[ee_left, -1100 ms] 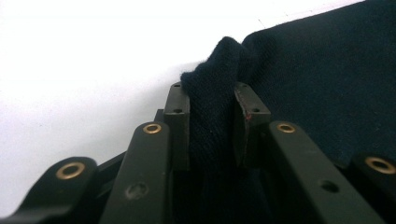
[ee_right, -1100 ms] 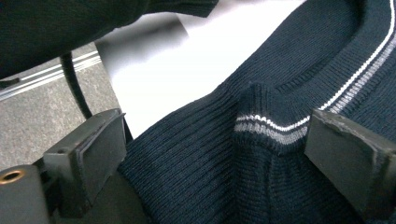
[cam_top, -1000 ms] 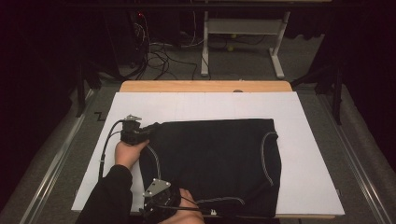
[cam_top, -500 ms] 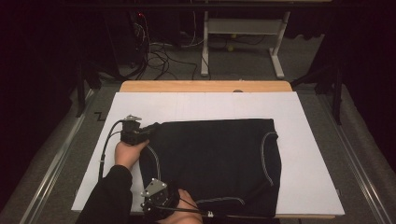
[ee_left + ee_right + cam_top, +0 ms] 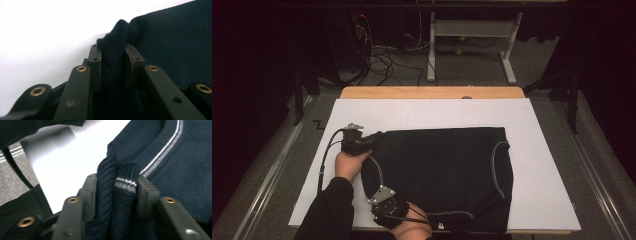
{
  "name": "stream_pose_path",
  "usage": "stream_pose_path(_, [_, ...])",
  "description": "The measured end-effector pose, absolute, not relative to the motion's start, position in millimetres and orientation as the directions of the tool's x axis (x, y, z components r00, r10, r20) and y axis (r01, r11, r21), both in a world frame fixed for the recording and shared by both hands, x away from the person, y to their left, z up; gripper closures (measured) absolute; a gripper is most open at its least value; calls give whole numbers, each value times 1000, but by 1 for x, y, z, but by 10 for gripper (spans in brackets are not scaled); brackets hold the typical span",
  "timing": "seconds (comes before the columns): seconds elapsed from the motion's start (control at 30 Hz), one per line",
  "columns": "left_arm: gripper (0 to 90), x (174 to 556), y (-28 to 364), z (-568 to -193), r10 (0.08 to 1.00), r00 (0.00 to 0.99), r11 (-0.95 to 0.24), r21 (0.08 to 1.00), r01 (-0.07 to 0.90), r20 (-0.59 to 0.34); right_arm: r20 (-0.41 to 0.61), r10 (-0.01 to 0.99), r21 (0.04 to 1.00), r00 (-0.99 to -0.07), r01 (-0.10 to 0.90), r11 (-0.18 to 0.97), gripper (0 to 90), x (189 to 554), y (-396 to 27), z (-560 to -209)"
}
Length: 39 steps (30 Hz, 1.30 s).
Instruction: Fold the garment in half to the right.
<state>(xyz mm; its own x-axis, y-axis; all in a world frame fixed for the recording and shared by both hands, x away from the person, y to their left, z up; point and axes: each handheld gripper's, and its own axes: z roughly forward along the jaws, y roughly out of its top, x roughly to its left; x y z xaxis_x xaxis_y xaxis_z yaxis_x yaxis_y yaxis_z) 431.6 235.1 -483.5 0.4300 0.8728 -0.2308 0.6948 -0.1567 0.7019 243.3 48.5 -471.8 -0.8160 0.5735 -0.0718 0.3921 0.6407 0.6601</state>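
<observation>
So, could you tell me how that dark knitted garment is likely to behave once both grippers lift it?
The dark knitted garment will probably sag and drape, since its fabric already bunches softly between the left gripper pads. The ribbed striped edge pinched in the right gripper, whose jaws have just been closing, looks grippy, so slipping seems unlikely. It may stretch somewhat.

Dim room, grey carpet [image 5: 537, 70], tangled cables [image 5: 379, 57], white metal frame [image 5: 472, 30] beyond.

High view looks down; 2 tool views closely share the dark sweater [image 5: 442, 175].
</observation>
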Motion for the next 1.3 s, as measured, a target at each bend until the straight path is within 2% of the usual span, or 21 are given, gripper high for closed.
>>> stream_pose_path(0.1, [674,432,235,-484,873,429,-157,702,695,-230,-65,578,663,-814,397,634,685,245,46,-471])
stream_pose_path(0.23, [674,432,235,-484,873,429,-155,701,696,-233,-46,581,677,-812,403,616,716,245,44,-472])
stream_pose_path(0.9, [650,432,237,-484,868,430,-146,701,698,-248,-66,564,788,-823,304,535,735,235,19,-447])
stream_pose_path(1.1, [614,430,232,-483,878,436,-180,706,685,-199,-85,560,794,-824,284,538,736,233,19,-447])
stream_pose_path(1.13, [623,430,232,-483,878,435,-181,706,685,-198,-84,559,794,-825,283,537,736,233,19,-446])
stream_pose_path(1.2, [706,430,231,-482,872,450,-197,706,680,-190,-83,558,798,-825,281,534,736,233,19,-446])
stream_pose_path(1.3, [736,430,232,-481,873,442,-183,704,687,-205,-80,560,805,-825,278,524,736,234,19,-444])
